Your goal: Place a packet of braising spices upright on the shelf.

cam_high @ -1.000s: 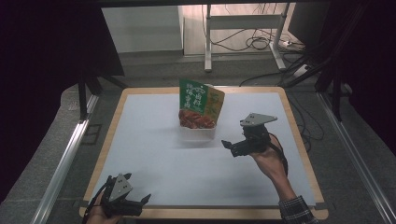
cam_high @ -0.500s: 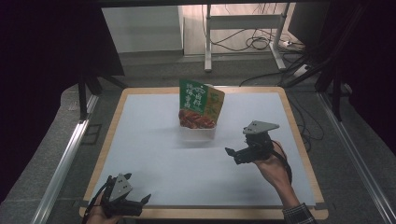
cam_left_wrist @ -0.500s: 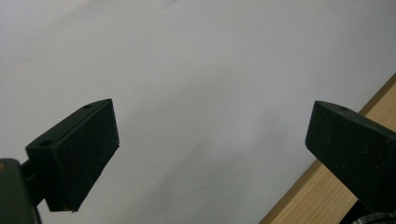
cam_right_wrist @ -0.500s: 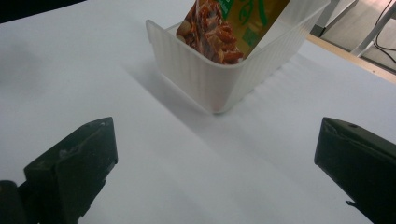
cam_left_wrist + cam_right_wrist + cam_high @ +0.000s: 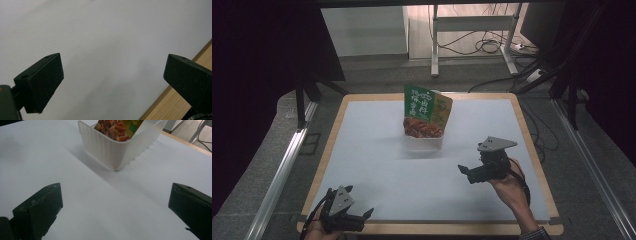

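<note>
A wood-edged white table (image 5: 362,150) stands before a cable-strewn floor (image 5: 492,47).

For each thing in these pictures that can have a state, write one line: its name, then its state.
Left claw: open, holding nothing, low over the table's near edge.
Right claw: open, holding nothing, apart from the bin.
White ribbed bin: upright on the table, open-topped, holding the packet.
Food packet: standing in the bin, leaning slightly.
Table: covered by a white sheet.
</note>
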`<state>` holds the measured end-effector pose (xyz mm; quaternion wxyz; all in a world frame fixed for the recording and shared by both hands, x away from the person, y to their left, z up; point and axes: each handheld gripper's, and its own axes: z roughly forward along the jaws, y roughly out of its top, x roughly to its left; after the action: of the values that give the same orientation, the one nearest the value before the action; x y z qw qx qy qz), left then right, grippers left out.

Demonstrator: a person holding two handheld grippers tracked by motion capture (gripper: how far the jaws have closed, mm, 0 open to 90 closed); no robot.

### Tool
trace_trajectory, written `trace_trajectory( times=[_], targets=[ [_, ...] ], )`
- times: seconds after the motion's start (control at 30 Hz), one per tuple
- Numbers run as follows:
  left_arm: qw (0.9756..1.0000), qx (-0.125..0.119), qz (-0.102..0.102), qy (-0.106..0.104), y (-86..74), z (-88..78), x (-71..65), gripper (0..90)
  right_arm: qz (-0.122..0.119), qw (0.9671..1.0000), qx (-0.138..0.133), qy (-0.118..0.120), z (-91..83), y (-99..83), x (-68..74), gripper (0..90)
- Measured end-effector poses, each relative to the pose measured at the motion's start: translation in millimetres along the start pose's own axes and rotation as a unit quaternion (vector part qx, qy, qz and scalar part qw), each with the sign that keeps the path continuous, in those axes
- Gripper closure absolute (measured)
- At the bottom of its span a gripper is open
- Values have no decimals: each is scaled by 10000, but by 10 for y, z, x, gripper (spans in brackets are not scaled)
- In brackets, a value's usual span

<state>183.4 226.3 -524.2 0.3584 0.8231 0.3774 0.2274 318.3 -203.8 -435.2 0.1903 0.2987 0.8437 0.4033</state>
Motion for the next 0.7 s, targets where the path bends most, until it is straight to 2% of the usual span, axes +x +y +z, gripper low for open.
trace_trajectory(
  times=[0.4,0.53,0.7],
  targets=[
    [10000,-5,8,8,1,3,-6,26,101,9999,34,-111,-119,-186,79,0],
    [10000,-2,14,10,1,2,-7,26,45,9998,102,-181,-159,-273,93,0],
    [10000,8,27,19,2,4,-10,26,111,9997,81,-218,-234,-404,88,0]
  ],
)
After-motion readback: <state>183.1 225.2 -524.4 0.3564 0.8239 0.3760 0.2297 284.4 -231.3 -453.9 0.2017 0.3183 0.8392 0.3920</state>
